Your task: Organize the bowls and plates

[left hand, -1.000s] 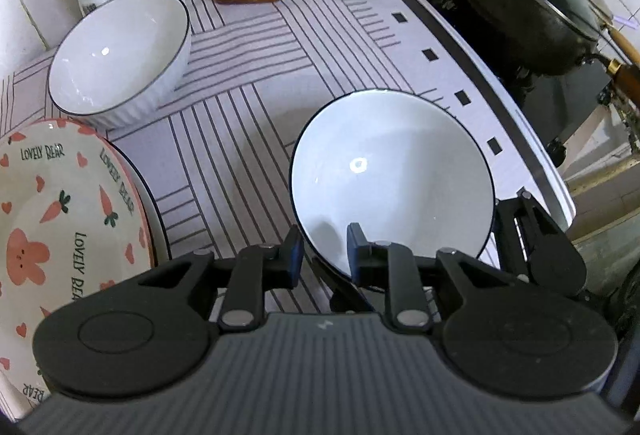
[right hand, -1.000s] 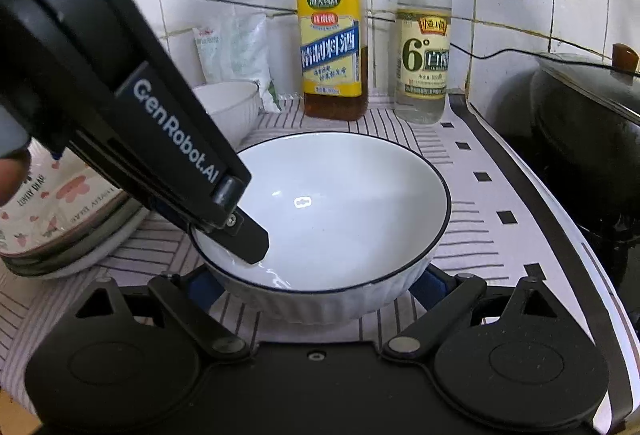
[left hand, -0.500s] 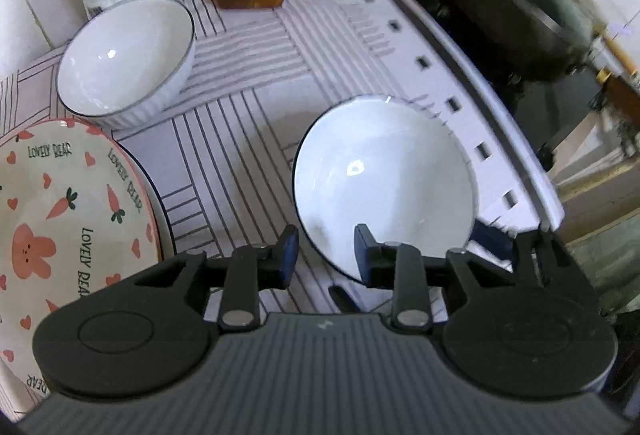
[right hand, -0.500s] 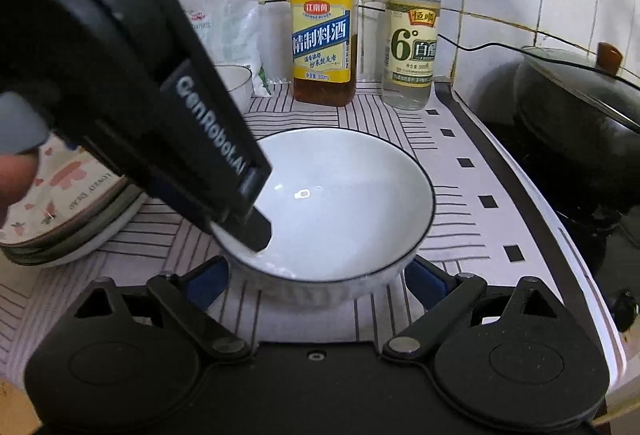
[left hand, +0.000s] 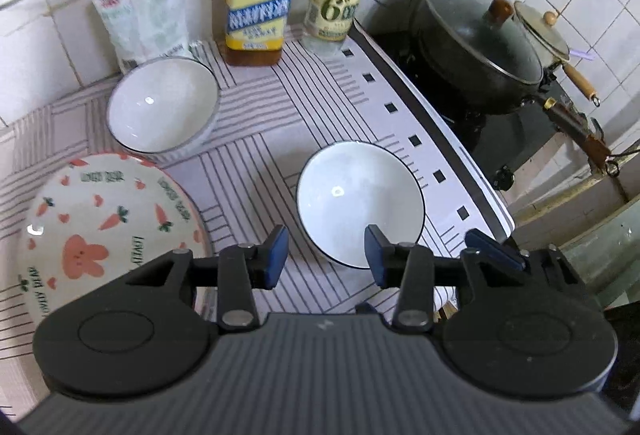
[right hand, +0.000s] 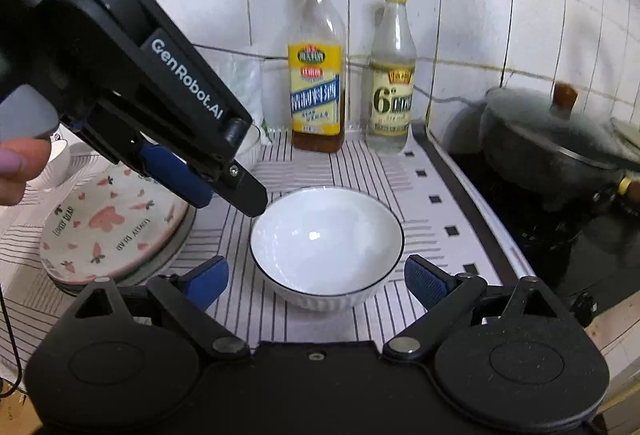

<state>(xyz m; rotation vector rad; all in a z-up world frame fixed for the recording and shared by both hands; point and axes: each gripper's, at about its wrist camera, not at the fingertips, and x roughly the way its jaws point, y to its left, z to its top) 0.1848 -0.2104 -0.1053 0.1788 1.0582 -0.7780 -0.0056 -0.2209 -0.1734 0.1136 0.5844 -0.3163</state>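
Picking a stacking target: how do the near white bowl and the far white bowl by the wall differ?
The near bowl sits alone in the middle of the striped mat, between the open fingers of the right gripper; the far bowl sits in the back corner beside the carrot plate. The far bowl's rim tilts toward the camera; the near bowl sits level. Both are white, dark-rimmed, ribbed and empty.
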